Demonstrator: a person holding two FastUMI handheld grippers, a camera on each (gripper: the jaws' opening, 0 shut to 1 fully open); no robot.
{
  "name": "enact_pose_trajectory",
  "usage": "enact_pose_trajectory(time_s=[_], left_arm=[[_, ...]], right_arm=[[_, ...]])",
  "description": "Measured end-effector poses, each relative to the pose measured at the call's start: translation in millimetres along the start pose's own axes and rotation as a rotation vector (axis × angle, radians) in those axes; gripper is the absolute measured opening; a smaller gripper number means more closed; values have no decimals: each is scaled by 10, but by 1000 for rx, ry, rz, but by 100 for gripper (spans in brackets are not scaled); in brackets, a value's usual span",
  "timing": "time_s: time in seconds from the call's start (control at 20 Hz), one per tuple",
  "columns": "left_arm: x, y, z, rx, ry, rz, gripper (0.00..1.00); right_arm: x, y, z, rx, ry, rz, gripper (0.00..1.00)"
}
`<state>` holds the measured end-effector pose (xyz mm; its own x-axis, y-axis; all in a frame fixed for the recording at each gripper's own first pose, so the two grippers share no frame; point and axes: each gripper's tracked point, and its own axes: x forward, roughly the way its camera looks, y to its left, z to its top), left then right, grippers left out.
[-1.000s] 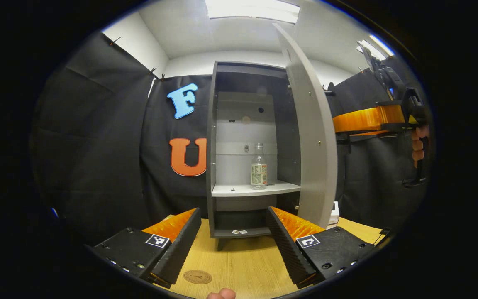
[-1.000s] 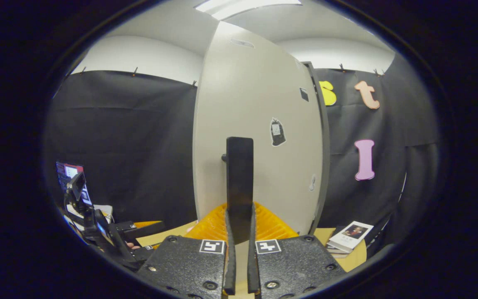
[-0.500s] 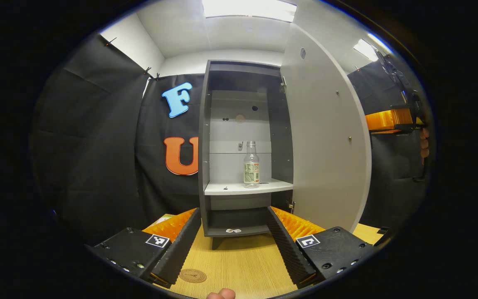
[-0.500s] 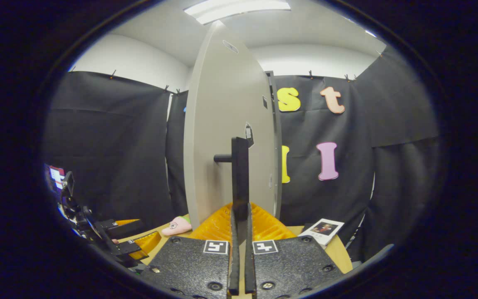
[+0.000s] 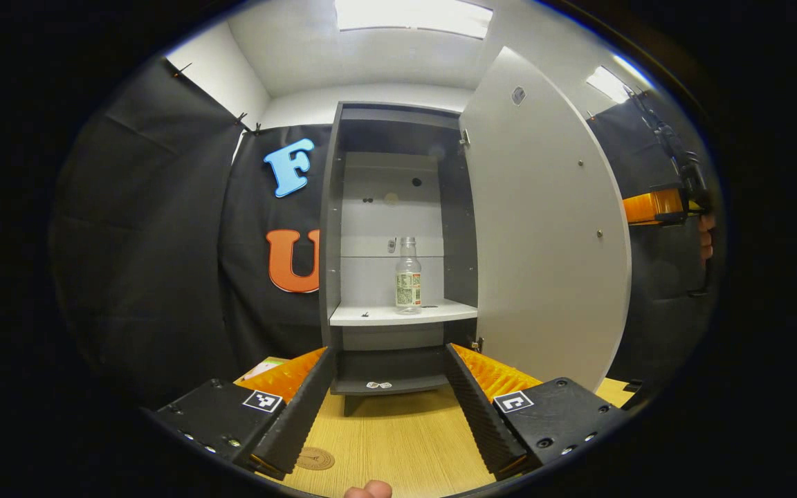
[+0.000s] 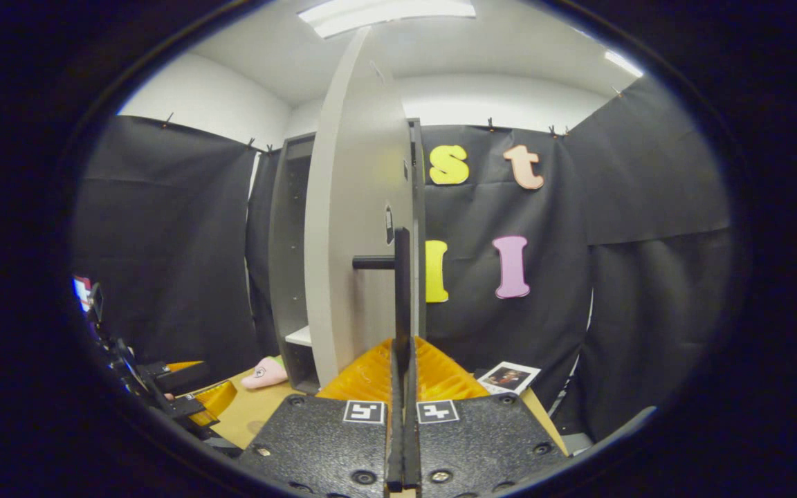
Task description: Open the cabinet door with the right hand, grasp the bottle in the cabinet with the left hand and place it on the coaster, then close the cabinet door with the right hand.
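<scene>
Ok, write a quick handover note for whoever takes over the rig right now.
Right gripper: shut on the door handle, cabinet door swung wide open.
Left gripper: open, empty, low over the table, aimed at the cabinet.
Bottle: upright on the middle shelf. Coaster: on the table by the left gripper.
Done: door opened. Left: grasp bottle, set it on coaster, close door.

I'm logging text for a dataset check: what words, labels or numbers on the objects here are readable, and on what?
Label on the bottle: print too small to read.
Emblem on the coaster: too small to read.
The sticker on the cabinet door: too blurred to read.
Cover of the booklet: too blurred to read.
</scene>
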<state>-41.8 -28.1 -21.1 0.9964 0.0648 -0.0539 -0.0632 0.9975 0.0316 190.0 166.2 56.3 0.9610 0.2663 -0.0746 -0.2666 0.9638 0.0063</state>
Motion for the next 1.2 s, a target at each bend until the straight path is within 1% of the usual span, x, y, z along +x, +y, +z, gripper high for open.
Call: enact_pose_trajectory(time_s=[0.25, 0.45, 0.55, 0.75, 0.8, 0.95, 1.05, 1.2], left_arm=[[-17, 21, 10, 7, -3, 13, 95], [-25, 32, 2, 0, -15, 23, 95], [-14, 1, -22, -3, -10, 17, 95], [28, -20, -35, 13, 2, 22, 95], [36, -39, -51, 18, 9, 20, 95], [74, -93, -23, 18, 0, 16, 95], [89, -171, -33, 1, 1, -5, 95], [112, -194, -14, 1, 2, -8, 95]], right_arm=[[31, -204, -8, -5, -11, -42, 4], [48, -178, -50, 19, 0, -15, 4], [31, -222, -59, 7, -1, -25, 4], [-213, -209, -142, 70, -4, 0, 4], [-282, -255, -163, 69, -9, -9, 4], [-402, -562, -293, 26, -2, -114, 4], [-380, -651, -321, 23, -7, -146, 4], [-321, -801, -338, -11, -24, -217, 62]])
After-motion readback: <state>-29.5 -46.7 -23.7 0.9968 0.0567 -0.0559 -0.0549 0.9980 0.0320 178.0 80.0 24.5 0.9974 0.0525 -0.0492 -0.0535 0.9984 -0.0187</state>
